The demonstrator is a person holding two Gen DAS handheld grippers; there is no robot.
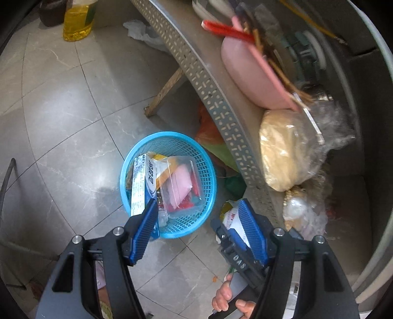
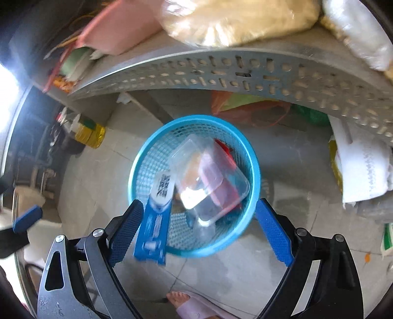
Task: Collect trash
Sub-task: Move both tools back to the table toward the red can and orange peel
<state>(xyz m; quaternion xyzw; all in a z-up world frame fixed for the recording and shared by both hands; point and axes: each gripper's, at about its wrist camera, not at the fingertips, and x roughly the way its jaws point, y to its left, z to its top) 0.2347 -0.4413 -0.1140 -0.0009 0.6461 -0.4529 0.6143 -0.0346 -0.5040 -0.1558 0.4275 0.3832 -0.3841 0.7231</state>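
A blue mesh basket (image 1: pixel 172 228) (image 2: pixel 253 157) stands on the grey tiled floor beside a shelf. Inside lie a clear plastic box (image 1: pixel 180 186) (image 2: pixel 208 176) with pink and red scraps, and a long blue-and-white carton (image 1: pixel 141 181) (image 2: pixel 162 189) that leans out over the rim. My left gripper (image 1: pixel 197 208) hangs open just above the basket's near rim, with nothing between its fingers. My right gripper (image 2: pixel 199 206) is spread wide over the basket. The carton stands close by its left finger (image 2: pixel 127 225), but the pads do not press on it.
A perforated metal shelf edge (image 1: pixel 216 98) (image 2: pixel 245 71) overhangs the basket, loaded with a pink pouch (image 1: pixel 248 71) and a bag of beige grain (image 1: pixel 282 152). Coloured plastic bags (image 2: pixel 245 108) and a white sack (image 2: pixel 363 169) lie underneath. A yellow oil bottle (image 1: pixel 78 22) stands further off. A person's foot (image 2: pixel 181 299) is near.
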